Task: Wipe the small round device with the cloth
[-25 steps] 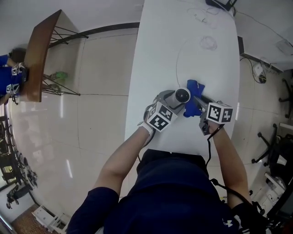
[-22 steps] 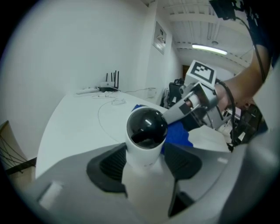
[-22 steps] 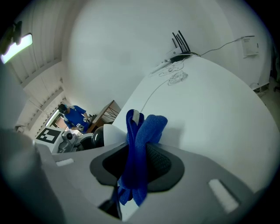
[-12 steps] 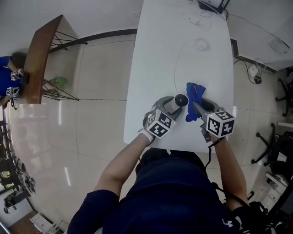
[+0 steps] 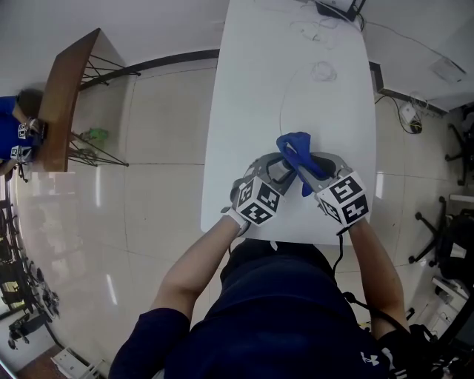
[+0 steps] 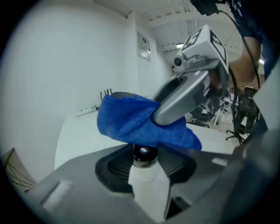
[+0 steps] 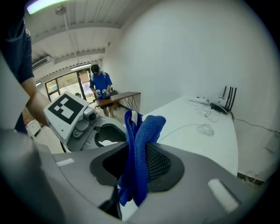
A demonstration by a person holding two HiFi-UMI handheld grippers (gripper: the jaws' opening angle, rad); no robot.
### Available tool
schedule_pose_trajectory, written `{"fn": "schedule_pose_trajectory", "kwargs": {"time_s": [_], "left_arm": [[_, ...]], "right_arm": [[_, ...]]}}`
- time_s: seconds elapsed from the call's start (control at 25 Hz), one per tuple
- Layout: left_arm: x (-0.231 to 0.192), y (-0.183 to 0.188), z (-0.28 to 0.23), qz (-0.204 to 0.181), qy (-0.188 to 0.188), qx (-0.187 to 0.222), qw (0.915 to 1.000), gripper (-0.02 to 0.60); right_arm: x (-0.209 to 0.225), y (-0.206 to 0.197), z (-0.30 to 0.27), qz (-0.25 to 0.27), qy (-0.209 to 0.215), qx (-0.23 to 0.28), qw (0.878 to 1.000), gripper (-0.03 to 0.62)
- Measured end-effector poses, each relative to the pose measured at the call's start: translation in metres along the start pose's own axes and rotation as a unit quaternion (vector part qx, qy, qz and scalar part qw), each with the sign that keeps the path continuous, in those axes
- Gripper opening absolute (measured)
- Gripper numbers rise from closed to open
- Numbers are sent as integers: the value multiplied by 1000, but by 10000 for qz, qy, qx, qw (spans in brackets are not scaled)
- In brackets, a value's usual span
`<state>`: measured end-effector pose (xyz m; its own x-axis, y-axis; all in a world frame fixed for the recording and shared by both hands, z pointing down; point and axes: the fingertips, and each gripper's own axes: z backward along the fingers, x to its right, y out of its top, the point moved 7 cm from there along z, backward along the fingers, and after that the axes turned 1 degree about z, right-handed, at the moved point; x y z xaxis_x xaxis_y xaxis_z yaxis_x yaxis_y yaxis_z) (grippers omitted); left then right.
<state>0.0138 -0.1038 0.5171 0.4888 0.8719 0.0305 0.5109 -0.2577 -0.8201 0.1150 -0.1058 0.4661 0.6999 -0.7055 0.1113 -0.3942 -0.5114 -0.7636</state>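
My left gripper (image 5: 280,169) holds the small round device (image 6: 144,175), a white body with a black domed tip, above the near end of the white table (image 5: 252,89). Its jaws have just been closing, with the device between them and the pads against its sides. The right gripper (image 5: 311,166) is shut on the folded blue cloth (image 5: 295,144). In the left gripper view the cloth (image 6: 127,122) drapes over the dome, with the right gripper (image 6: 188,92) behind it. In the right gripper view the cloth (image 7: 142,144) stands pinched between the pads. From the head view the device is hidden under the cloth.
A thin white cable (image 5: 285,96) runs up the table to a small coil (image 5: 324,72), with a black box (image 5: 337,7) at the far end. A wooden side table (image 5: 63,96) and a person (image 5: 15,126) are at the far left. Office chairs (image 5: 452,229) stand on the right.
Both grippers have risen from the table. The right gripper rolled and carried the cloth leftward, from beside the device onto its round end, which is now covered.
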Motion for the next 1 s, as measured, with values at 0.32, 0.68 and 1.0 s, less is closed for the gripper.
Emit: {"fn": "schedule_pose_trajectory", "kwargs": {"time_s": [0.32,0.68,1.0], "left_arm": [[12,2,2,15,177,22,9998,170],[10,4,1,271,82,247,9993,176],[12,0,5,415,86,284,9987,186]], "right_arm": [[50,-16,-1,-921,289,-60,9953,114],[94,-18,-35,-1218,1891,-604,9725,114],[90,-28,-101,1299,2258,-2044,9436,110]]}}
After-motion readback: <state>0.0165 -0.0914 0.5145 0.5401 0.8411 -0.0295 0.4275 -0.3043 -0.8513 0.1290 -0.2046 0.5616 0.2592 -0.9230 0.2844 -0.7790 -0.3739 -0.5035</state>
